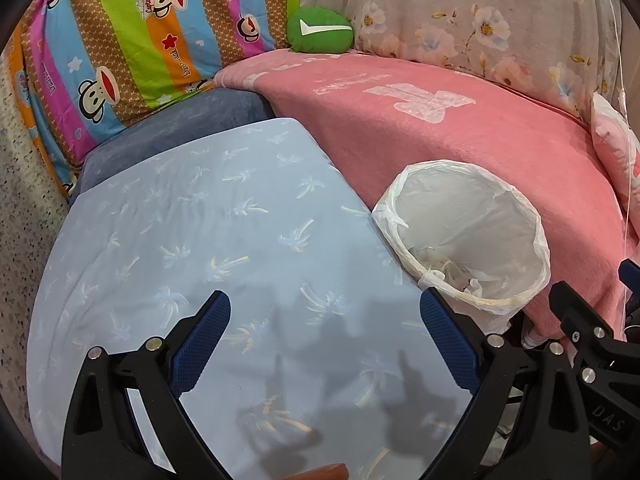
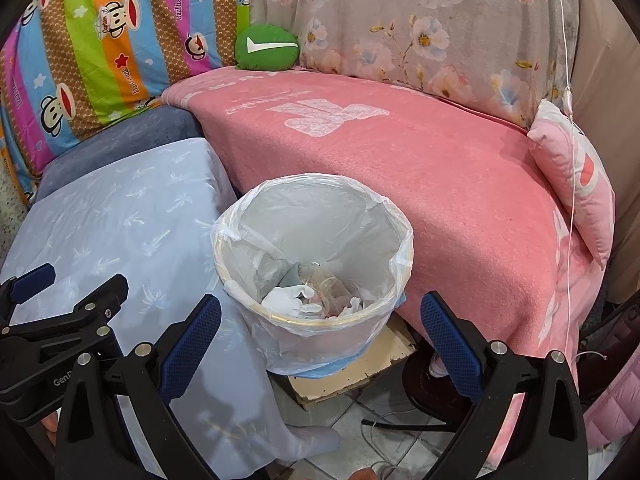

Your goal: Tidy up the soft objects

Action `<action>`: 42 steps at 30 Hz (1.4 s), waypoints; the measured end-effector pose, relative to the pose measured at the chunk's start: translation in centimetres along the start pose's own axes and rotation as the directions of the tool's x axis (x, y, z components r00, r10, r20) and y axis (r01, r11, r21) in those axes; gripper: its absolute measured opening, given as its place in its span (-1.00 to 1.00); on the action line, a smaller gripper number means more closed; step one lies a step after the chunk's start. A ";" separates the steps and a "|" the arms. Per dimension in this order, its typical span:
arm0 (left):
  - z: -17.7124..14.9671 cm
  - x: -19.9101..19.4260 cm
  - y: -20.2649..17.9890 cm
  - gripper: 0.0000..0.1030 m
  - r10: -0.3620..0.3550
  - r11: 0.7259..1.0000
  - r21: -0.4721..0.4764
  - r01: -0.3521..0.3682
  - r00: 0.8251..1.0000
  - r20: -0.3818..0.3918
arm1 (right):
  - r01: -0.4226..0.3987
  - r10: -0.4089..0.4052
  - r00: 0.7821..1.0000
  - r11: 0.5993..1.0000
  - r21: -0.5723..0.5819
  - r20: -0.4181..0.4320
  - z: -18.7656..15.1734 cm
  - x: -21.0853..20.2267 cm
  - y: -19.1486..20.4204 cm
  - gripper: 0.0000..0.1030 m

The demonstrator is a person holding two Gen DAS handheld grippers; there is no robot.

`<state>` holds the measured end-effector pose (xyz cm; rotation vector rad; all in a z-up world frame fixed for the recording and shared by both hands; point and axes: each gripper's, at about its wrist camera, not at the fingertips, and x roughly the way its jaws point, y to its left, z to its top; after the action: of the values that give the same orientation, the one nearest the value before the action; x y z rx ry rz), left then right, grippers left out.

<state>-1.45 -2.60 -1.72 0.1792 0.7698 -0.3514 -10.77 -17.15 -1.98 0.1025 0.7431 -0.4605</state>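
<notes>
A round green cushion [image 1: 320, 30] [image 2: 267, 47] with a white tick rests at the back of the pink blanket [image 1: 460, 128] [image 2: 420, 168], against the floral bedding. A small pink pillow [image 1: 614, 148] [image 2: 572, 176] leans at the blanket's right end. My left gripper [image 1: 325, 314] hovers open over the pale blue palm-print cloth [image 1: 192, 232] [image 2: 120, 216], holding nothing. My right gripper [image 2: 320, 318] is open and empty, just in front of the lined waste bin [image 2: 314, 256] [image 1: 460, 236]. The left gripper also shows at the left edge of the right wrist view.
A striped cartoon-monkey quilt [image 1: 120, 48] [image 2: 100, 40] and grey floral bedding [image 1: 460, 20] [image 2: 420, 28] stand behind. A blue-grey cushion [image 1: 176, 128] lies under the blue cloth. The bin holds crumpled white scraps. A white cord [image 2: 570, 160] hangs at right. Tiled floor and a cardboard piece [image 2: 352, 376] lie below.
</notes>
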 end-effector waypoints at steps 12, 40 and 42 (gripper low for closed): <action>0.0 -1.1 -0.8 0.78 0.016 1.000 0.007 -0.016 1.000 0.018 | 0.002 -0.002 1.000 1.000 0.015 0.019 -0.2 -0.9 -0.8 0.88; -0.4 -1.7 -0.9 0.78 0.033 0.999 -0.013 -0.032 0.999 0.029 | 0.000 -0.001 1.000 1.000 0.024 0.020 -0.7 -1.3 -1.0 0.88; -0.4 -1.7 -0.9 0.78 0.033 0.999 -0.013 -0.032 0.999 0.030 | 0.000 -0.001 1.000 1.000 0.025 0.021 -0.7 -1.3 -1.0 0.88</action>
<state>-3.22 -2.91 -0.84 0.1745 0.7381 -0.3179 -12.43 -17.39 -1.53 0.1203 0.7171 -0.4709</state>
